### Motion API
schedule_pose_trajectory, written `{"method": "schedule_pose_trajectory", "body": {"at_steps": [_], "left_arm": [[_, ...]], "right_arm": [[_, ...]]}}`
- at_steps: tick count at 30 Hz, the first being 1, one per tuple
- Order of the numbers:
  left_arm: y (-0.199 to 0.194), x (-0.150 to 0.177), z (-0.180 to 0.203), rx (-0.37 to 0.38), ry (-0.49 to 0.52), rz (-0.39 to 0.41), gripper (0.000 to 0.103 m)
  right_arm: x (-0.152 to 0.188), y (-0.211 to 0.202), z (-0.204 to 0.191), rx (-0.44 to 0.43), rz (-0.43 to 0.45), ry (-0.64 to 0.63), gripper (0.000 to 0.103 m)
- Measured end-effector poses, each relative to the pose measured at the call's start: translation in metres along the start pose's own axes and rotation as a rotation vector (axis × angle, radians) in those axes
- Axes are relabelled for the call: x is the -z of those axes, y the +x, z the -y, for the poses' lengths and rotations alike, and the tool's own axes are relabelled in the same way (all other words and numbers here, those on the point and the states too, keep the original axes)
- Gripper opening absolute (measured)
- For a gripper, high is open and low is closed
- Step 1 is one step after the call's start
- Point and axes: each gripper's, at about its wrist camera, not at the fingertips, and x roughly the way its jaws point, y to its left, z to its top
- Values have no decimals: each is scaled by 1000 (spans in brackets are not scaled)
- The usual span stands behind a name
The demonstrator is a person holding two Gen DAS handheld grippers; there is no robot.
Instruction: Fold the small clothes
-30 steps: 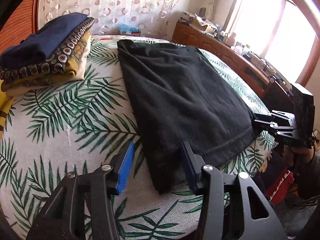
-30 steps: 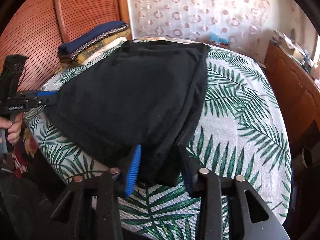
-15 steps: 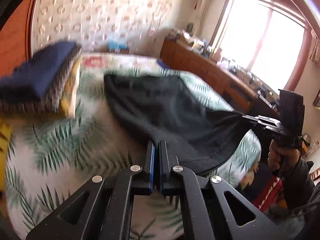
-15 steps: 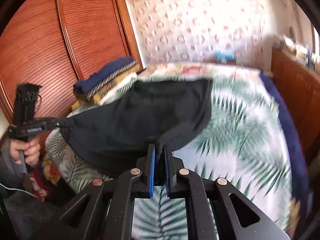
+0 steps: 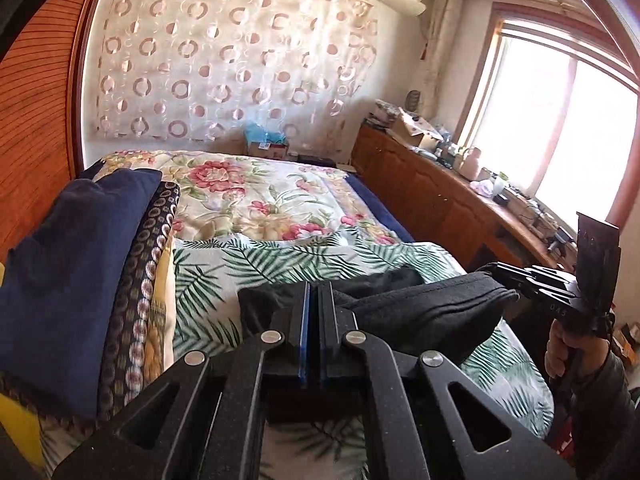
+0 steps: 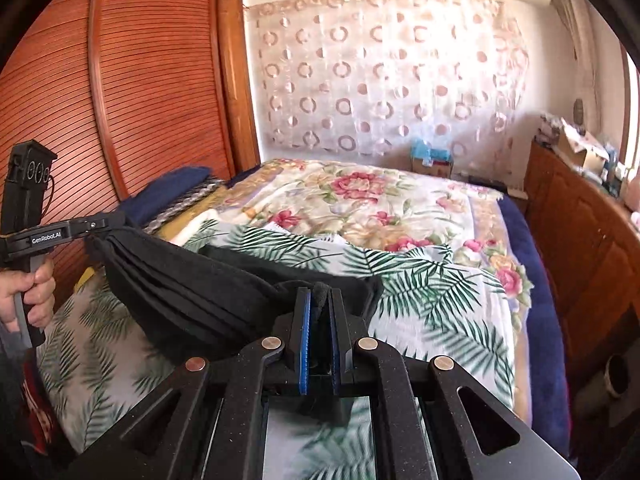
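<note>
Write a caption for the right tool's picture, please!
Both tools lift a black garment off the leafy bedspread.

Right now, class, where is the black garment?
The black garment hangs lifted between the left gripper and right gripper, above the palm-print sheet, right of the folded pile.

The left gripper (image 5: 314,308), low in the frame's centre, pinches the black garment (image 5: 420,304); the right gripper (image 5: 516,276) clamps it at right, above the bed (image 5: 260,256).
</note>
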Motion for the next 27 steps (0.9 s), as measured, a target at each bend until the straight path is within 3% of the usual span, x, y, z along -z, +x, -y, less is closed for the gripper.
{"method": "schedule_pose_trajectory", "body": {"at_steps": [6, 11, 16, 19, 21, 23, 25, 27], "left_arm": [[50, -10, -15, -47, -12, -54, 4], [75, -11, -19, -94, -2, -85, 4], [81, -14, -19, -143, 14, -78, 4], [75, -22, -20, -147, 16, -48, 5], [70, -25, -20, -136, 26, -34, 13], [64, -25, -18, -122, 52, -18, 45], [62, -23, -15, -108, 72, -18, 51], [65, -19, -13, -94, 80, -34, 63]], "right_arm": [[-13, 71, 27, -17, -67, 41, 8], [-22, 95, 40, 0, -70, 71, 8], [-27, 81, 40, 23, 17, 105, 22], [-22, 72, 35, -3, 21, 85, 40], [-16, 69, 30, -2, 8, 55, 47], [-11, 75, 30, -12, -16, 37, 53], [-7, 84, 29, -3, -55, 22, 54], [-8, 96, 34, 16, -94, 29, 54]]}}
